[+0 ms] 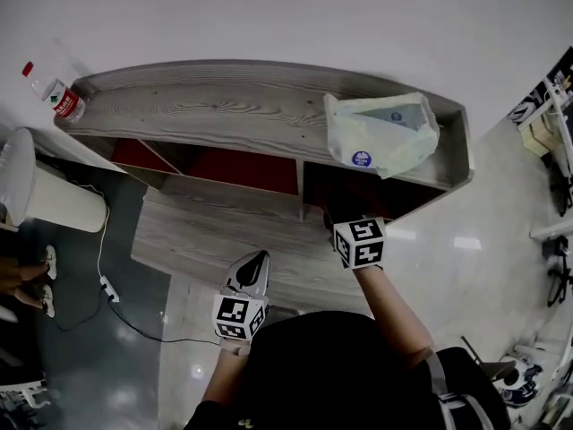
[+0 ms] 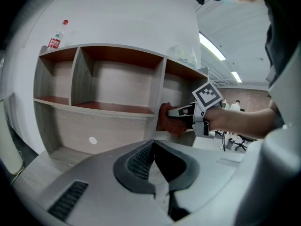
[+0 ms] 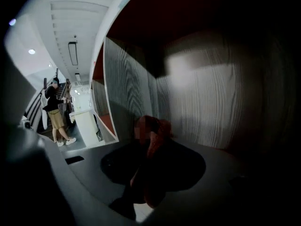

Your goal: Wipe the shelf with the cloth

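My right hand-held gripper (image 2: pixel 171 115) grips the red cloth (image 2: pixel 164 121) inside the grey-wood shelf's (image 1: pixel 206 106) dark right-hand compartment, while my left hand-held gripper (image 1: pixel 253 263), closed and empty, hangs in front, between the white wall (image 1: pixel 269 7) and the glossy pale floor (image 1: pixel 501 195).

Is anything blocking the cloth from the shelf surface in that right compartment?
Nothing visible. The right gripper holds the cloth already inside that compartment, which looks bare; the plastic bag lies on top of the shelf.
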Available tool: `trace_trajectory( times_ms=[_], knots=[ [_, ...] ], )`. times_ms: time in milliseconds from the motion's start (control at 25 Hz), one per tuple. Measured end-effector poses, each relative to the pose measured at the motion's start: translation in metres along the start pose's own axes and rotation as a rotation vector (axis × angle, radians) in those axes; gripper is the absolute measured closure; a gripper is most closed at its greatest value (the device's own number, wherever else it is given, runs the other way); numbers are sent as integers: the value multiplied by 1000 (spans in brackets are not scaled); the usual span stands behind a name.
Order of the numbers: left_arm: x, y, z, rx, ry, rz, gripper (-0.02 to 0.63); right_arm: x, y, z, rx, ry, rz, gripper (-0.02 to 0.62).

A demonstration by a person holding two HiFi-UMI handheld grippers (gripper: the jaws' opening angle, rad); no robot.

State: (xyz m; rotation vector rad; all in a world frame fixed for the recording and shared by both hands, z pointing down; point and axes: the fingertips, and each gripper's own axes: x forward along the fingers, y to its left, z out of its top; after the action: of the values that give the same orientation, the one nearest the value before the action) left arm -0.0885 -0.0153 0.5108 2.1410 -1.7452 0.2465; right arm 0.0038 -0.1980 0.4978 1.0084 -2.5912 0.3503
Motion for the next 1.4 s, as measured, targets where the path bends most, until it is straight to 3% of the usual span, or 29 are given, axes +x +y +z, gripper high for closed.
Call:
trace_trajectory(
  times_ms=[200,360,600,960,1400],
  knots=[
    [-4,7,2,-7,-9,46,597,25,-5,1,-45,57,-18,433],
    [-8,11,-1,-17,-6,71,597,41,-6,-2,-142,99,-43,340],
    [-14,16,-7,-37,3,96,597,59,-3,-13,-231,163,-52,333],
    [-5,15,-5,-30,12,51,597,62,-26,-15,-136,185,-102,411],
    [20,-1,-5,3,40,-76,597,15,-105,-25,-31,189,-349,411]
  ],
)
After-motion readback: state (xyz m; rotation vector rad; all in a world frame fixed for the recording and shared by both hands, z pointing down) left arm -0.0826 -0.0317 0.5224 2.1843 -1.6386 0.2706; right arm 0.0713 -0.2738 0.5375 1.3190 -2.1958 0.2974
